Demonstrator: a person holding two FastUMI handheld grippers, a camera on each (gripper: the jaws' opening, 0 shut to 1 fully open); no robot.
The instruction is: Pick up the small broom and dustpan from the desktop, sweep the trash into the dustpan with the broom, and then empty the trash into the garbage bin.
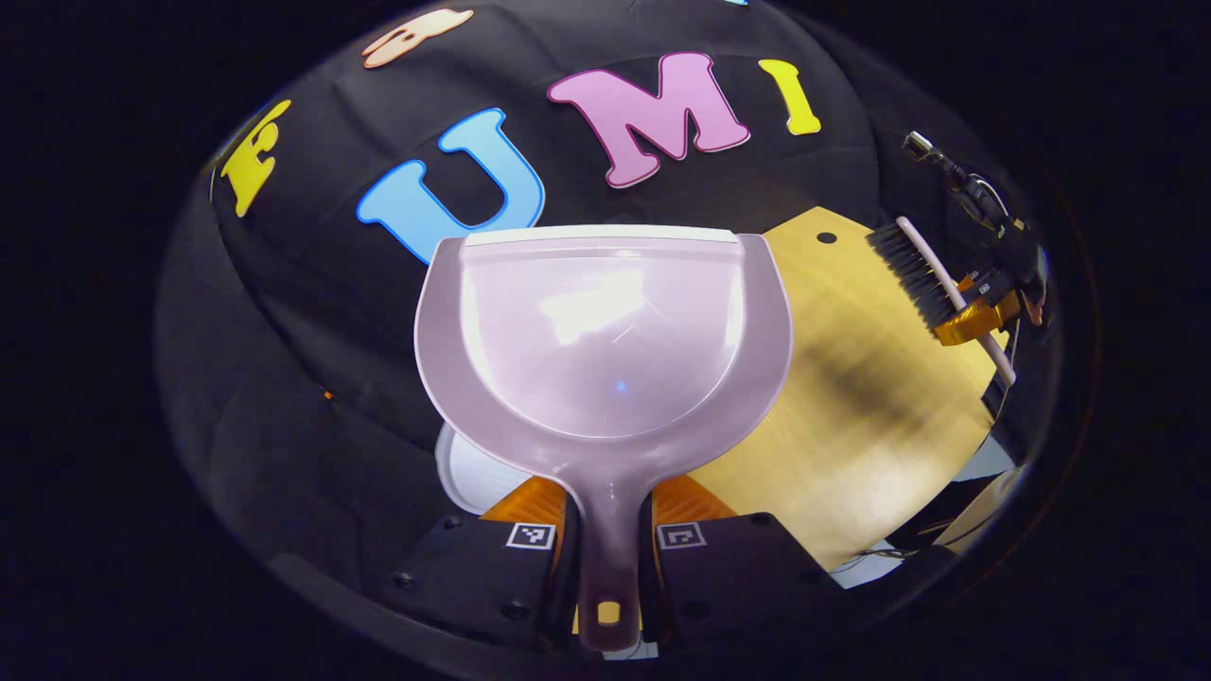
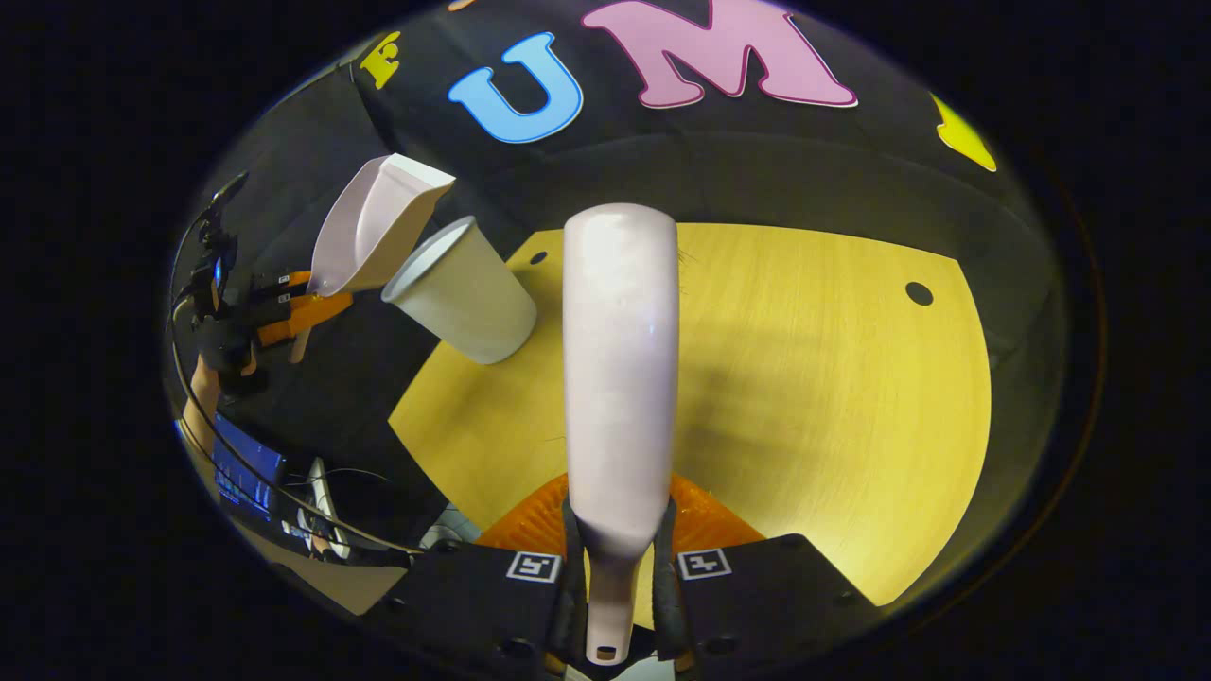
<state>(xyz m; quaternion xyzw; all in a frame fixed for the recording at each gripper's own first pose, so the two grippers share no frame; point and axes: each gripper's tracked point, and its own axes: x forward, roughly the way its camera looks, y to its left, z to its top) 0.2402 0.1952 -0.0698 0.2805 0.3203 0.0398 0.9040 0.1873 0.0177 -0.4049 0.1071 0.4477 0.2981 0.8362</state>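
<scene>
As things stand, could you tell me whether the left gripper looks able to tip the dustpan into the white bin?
Probably yes. The left gripper is shut on the dustpan handle, and in the right gripper view the dustpan hangs beside the open rim of the bin, with nothing between them.

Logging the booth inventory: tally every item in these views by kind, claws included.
Pale translucent plastic dustpan: 1
Small white-handled broom with black bristles: 1
White cylindrical garbage bin: 1
Light wooden desktop: 1
Claws, left claw shut on the dustpan handle, right claw shut on the broom handle: 2
Total: 6
</scene>
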